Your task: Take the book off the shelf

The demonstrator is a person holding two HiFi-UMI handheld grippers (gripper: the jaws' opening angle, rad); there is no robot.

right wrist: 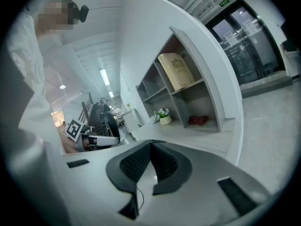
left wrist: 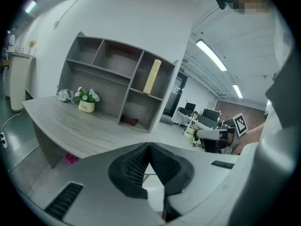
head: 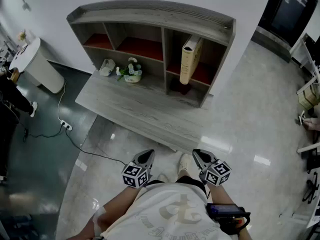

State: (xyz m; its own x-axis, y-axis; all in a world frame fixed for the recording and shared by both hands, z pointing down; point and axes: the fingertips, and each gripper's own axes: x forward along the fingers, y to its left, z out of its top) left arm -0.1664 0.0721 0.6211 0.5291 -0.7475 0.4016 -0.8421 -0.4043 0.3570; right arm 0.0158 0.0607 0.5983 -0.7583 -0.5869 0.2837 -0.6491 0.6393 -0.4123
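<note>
Low in front of the person's body, both grippers are held close to the waist and side by side, their tips aimed forward at the near edge of the table (head: pixel 131 115). The left gripper (head: pixel 147 155) has its jaws pressed together with nothing between them, as its own view (left wrist: pixel 149 147) shows. The right gripper (head: pixel 198 154) is likewise closed and holds nothing (right wrist: pixel 151 145). Both hang over the pale floor (head: pixel 240 129), well apart from the shelf (head: pixel 150 14).

That shelf stands at the back of the table, against the white wall. The book (head: pixel 190 59) is in the upper compartment of the right-hand column. It stands on end, long axis near vertical, with its top tilted a little toward the right side wall. It is cream, it shows a narrow face in the left gripper view (left wrist: pixel 152 76), and it shows a broad face in the right gripper view (right wrist: pixel 177 71). Room shows in the compartment to the left of the book. Below it, in the lower right compartment, lies a dark red thing (left wrist: pixel 129 121).

A flower pot (head: pixel 132 73) sits in the wide lower left bay. Bare table top runs from the front of the shelf to the near edge. Open floor lies to the right of the table.
</note>
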